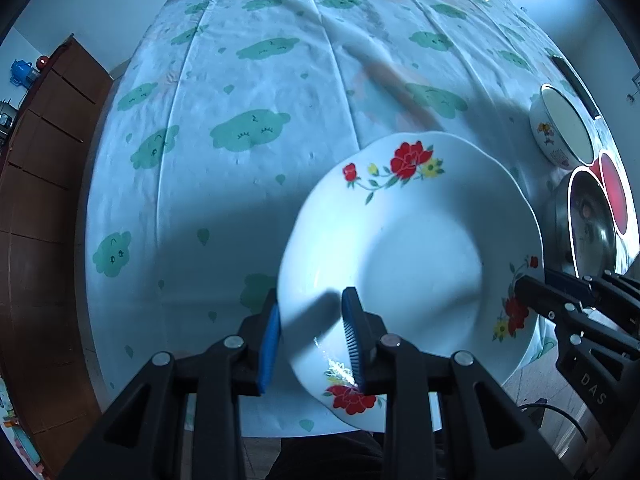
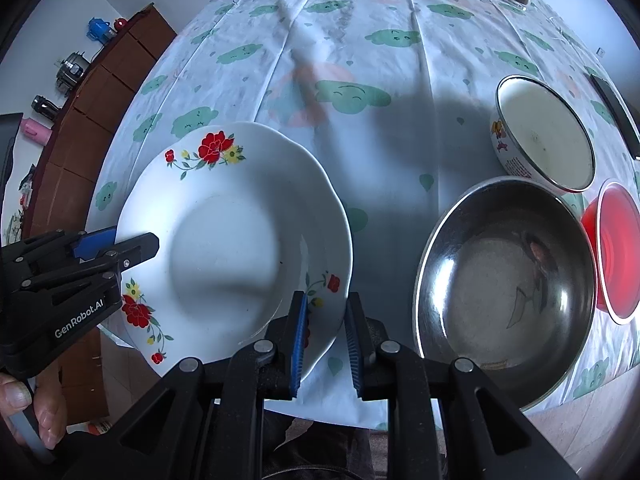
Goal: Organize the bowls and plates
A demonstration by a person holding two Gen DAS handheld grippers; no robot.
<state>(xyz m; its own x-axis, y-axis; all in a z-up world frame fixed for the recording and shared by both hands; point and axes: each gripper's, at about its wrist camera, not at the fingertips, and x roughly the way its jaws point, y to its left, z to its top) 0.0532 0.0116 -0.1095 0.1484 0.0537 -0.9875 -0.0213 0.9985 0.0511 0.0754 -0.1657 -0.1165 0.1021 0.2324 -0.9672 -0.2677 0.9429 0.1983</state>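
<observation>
Fingers (image 1: 274, 336) of left gripper (image 1: 310, 336) and right gripper (image 2: 326, 336) clamped on opposite rims of flowered plate (image 2: 224, 240), left of steel bowl (image 2: 504, 264). Glazed, slippery, breakable; best gripped at rims.

"genrobot.ai" on left claw (image 2: 116, 246); "das" on right claw (image 1: 532, 286)

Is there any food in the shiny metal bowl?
No, it is empty. The metal bowl shows only its bare shiny inside with reflections.
</observation>
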